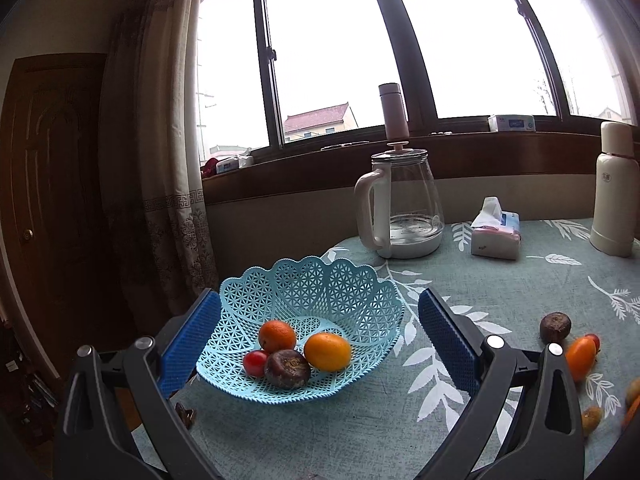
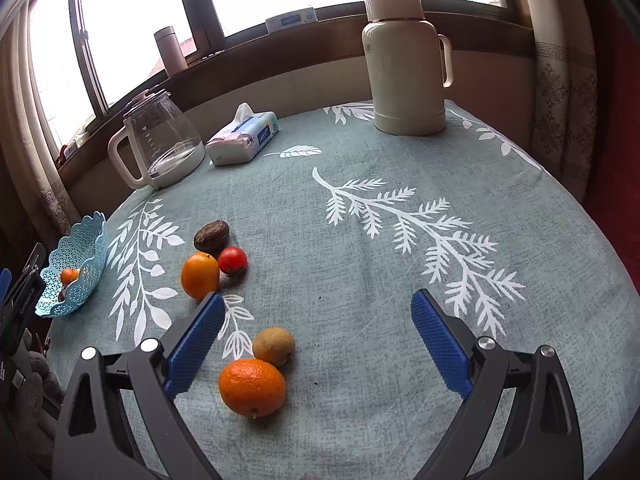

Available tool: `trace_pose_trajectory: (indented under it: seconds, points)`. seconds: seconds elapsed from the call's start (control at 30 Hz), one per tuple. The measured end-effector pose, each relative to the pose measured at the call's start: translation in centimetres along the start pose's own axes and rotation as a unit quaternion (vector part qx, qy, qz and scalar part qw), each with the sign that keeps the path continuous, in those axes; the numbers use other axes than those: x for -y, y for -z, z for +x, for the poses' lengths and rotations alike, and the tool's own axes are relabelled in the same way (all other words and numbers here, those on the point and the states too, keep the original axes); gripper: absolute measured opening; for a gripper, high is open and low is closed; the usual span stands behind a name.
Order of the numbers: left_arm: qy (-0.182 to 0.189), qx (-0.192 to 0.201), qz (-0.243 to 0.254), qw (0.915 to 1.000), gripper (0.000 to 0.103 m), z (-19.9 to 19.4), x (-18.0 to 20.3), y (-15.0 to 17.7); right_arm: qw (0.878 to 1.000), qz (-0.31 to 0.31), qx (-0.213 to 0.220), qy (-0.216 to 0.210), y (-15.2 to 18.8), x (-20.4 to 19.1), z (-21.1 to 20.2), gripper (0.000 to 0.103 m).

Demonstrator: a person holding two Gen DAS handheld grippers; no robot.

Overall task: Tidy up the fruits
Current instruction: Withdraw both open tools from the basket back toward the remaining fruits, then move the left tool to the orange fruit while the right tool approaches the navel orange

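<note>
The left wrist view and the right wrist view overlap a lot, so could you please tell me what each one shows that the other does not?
Only the left wrist view shows the inside of the blue basket, holding two orange fruits, a small red tomato and a dark brown fruit, plus the wooden door.

Only the right wrist view shows the large orange and the tan round fruit between the right gripper's open jaws.

Both show the glass kettle, tissue pack, cream thermos and leaf-print tablecloth.

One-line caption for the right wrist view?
Open right gripper hovers over an orange and four other loose fruits on the leaf-print tablecloth.
</note>
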State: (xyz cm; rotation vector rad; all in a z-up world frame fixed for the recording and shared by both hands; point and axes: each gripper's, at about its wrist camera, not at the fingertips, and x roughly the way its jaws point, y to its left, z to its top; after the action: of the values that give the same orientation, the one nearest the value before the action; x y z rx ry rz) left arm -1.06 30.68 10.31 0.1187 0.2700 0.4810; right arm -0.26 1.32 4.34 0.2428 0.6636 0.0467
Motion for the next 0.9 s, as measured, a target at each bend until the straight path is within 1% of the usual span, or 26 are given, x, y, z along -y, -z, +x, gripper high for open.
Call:
trace_pose_trajectory:
  seconds: [0.17,0.33,0.5,0.63,0.9]
  points:
    - [0.009,-0.001,0.011,0.9999,0.1,-0.8,0.6,0.0,1.0,0.001,-0.006,-0.003,0.6,0.1,-0.1,0.094]
    - [0.017,-0.003,0.009,0.9998,0.1,-1.5,0.6,-0.1,1.0,0.002,-0.008,-0.007,1.0,0.1,-0.3,0.094]
    - [0.029,-0.017,0.001,0.9994,0.1,-1.6,0.6,-0.2,1.0,0.001,-0.006,-0.005,1.4,0.0,-0.6,0.094]
    - [0.035,-0.02,0.005,0.9992,0.1,-2.0,0.8,-0.1,1.0,-0.004,-0.002,-0.004,1.5,-0.2,-0.9,0.094]
    - [0.079,-0.046,0.033,0.9953,0.1,-2.7,2.4,0.3,1.0,-0.026,-0.009,-0.014,2.3,-1.3,-1.2,0.094]
